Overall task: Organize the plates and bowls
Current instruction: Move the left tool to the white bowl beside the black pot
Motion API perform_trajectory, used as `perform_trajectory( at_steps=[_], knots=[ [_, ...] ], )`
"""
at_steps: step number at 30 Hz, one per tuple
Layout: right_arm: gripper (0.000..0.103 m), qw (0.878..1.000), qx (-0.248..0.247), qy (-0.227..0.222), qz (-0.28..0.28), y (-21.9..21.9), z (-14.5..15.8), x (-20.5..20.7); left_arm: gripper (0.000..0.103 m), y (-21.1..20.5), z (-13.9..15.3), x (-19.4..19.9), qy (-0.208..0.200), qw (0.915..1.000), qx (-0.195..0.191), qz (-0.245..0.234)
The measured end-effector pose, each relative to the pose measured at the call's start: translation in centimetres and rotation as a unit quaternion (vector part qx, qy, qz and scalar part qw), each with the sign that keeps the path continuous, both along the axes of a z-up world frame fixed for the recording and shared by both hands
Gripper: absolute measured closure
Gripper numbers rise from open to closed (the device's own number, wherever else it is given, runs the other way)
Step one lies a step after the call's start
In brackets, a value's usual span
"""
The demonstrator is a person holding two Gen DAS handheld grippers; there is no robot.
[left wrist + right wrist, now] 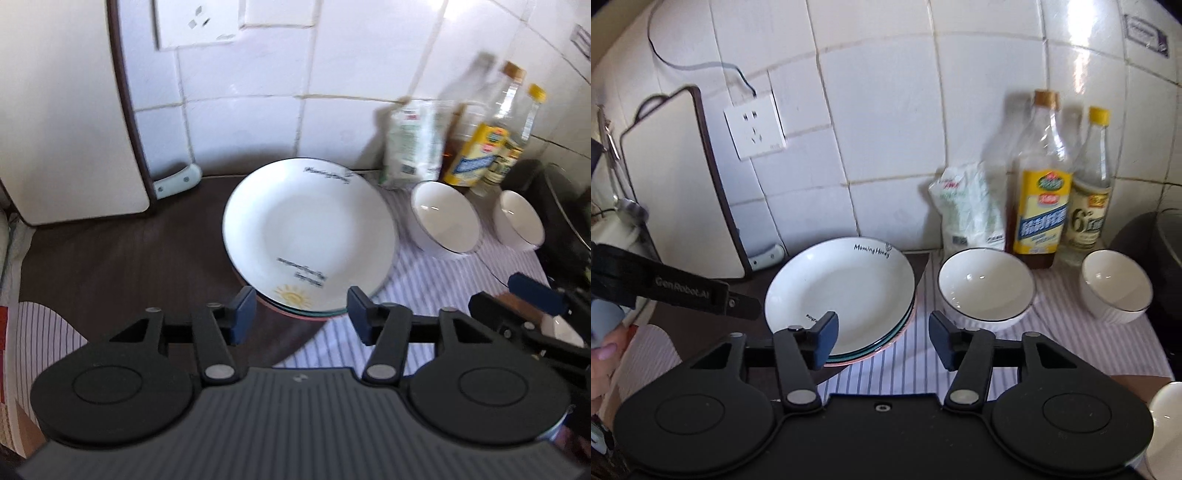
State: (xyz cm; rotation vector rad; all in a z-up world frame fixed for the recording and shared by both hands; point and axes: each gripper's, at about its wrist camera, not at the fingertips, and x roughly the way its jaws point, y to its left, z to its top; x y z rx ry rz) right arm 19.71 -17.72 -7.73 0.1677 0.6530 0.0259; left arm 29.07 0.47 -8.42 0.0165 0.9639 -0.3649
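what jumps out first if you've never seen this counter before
The stack of white plates, topmost printed "Morning Honey", sits mid-counter. To its right, two white dark-rimmed bowls stand apart on the striped cloth, before tall clear bottles at the tiled wall.

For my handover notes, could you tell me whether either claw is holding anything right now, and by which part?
Nothing is held. The left claw and the right claw are both open and empty, near the plate stack.

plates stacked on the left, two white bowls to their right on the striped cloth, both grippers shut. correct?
Not quite: both grippers are open. The left gripper and right gripper each show parted fingers holding nothing in their own wrist views. The plates and two bowls are as stated.
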Motion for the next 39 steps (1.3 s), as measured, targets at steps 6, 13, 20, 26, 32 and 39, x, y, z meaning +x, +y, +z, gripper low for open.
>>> perform_trajectory(
  at_steps=[6, 13, 20, 26, 32, 39],
  knots=[
    [0.034, 1.000, 0.000, -0.027, 0.012, -1.6, 1.7, -4.4, 0.026, -1.4, 2.6, -4.1, -0.017, 0.9993, -0.009, -0.033],
    [0.028, 0.998, -0.045, -0.035, 0.022, -3.0, 2.3, -9.2, 0.007, -4.0, 4.0, -8.0, -0.028, 0.9982, -0.007, -0.053],
    [0.008, 0.996, -0.072, -0.041, 0.013, -5.6, 1.8, -13.2, 0.007, -8.1, 3.2, -11.1, -0.032, 0.9955, 0.006, -0.089],
    [0.003, 0.992, -0.111, -0.054, -0.042, -8.8, -1.4, -15.5, 0.007, -11.5, 1.2, -12.7, -0.031, 0.9955, -0.017, -0.088],
    [0.003, 0.988, -0.111, -0.033, -0.101, -13.4, -5.4, -16.8, 0.007, -14.2, -0.8, -12.6, 0.011, 0.9914, -0.079, -0.104],
    [0.003, 0.983, -0.093, -0.001, -0.161, -17.2, -8.5, -17.1, 0.007, -18.6, -1.5, -12.5, 0.007, 0.9851, -0.091, -0.146]
  ],
)
